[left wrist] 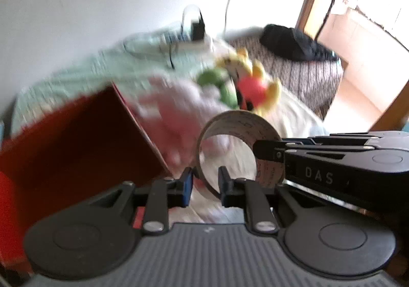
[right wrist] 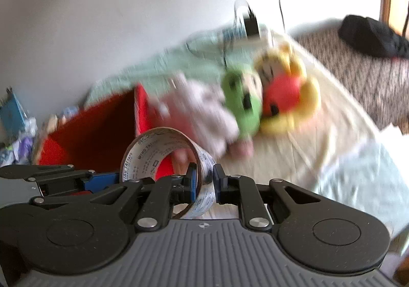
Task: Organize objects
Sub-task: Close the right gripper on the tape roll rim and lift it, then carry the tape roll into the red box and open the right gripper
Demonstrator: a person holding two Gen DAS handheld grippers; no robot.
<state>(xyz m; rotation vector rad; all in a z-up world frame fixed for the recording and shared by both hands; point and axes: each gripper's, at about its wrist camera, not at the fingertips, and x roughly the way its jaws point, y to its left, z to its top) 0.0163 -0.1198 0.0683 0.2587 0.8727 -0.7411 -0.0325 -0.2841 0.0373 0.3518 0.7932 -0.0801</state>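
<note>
Both grippers hold one tape roll, a brown cardboard ring with printed text. My left gripper is shut on its near wall. My right gripper is shut on the opposite wall of the tape roll; it enters the left wrist view from the right. My left gripper shows at the left of the right wrist view. A red box stands open just left of the roll, also seen in the right wrist view. Both views are blurred.
On the bed behind lie a green plush, a red and yellow plush and a pale pink cloth. A mint blanket covers the back. A black bag sits on a striped seat.
</note>
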